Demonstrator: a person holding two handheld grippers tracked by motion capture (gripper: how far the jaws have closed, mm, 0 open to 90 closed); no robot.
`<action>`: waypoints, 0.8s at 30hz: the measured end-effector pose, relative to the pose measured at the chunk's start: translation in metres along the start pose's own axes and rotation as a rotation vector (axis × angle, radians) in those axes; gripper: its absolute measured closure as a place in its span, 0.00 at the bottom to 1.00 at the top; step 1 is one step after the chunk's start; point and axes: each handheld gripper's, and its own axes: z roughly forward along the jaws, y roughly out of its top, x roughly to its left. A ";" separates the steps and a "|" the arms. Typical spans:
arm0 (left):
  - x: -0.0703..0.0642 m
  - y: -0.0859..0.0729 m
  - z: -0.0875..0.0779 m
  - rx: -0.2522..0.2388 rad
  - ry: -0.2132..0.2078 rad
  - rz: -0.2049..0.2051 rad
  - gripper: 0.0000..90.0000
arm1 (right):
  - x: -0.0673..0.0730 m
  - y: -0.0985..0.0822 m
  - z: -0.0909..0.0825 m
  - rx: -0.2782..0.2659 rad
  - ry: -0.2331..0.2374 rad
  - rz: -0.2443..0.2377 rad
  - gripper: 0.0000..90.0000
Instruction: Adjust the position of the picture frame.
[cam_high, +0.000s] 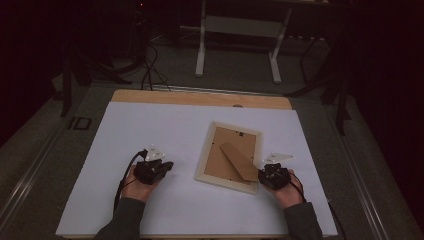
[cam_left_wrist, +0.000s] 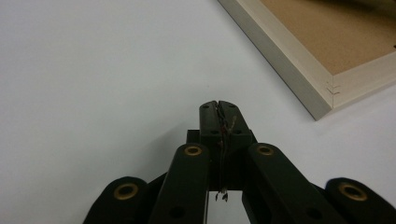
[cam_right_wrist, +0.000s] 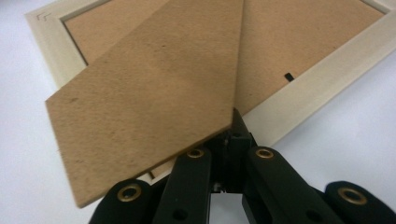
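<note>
Dim workshop floor and the pale legs of a bench (cam_high: 237, 35) lie beyond a wooden table (cam_high: 200, 98) covered by a white sheet (cam_high: 150, 130). On that sheet, at about four o'clock from its middle, a cream-coloured wooden picture frame (cam_high: 229, 156) lies face down, its brown fibreboard backing uppermost. A brown fibreboard easel stand (cam_high: 239, 161) (the tapered prop hinged to the backing) lies across the backing and points toward five o'clock, its wide end reaching over the frame's near rail.

At the frame's five o'clock corner sits the right gripper (cam_high: 274, 175), held in a hand. In the right gripper view its black jaws are pressed together with nothing between them, their tips just under the lifted wide end of the easel stand (cam_right_wrist: 149, 107); whether they touch it I cannot tell.

At nine o'clock from the frame, well apart from it, the left gripper (cam_high: 152, 170) rests over bare sheet. In the left gripper view its jaws (cam_left_wrist: 219, 114) are fully together and empty, with the frame's corner (cam_left_wrist: 322, 88) at two o'clock.
</note>
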 end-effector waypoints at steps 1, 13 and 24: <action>0.000 0.000 0.000 0.000 -0.001 -0.001 1.00 | 0.000 0.000 0.000 0.001 0.001 0.000 1.00; -0.038 0.005 0.016 0.031 -0.134 0.081 1.00 | 0.001 0.000 0.001 -0.002 0.009 0.002 1.00; -0.073 0.008 0.039 0.100 -0.178 0.193 1.00 | 0.001 0.000 0.001 -0.003 0.010 0.000 1.00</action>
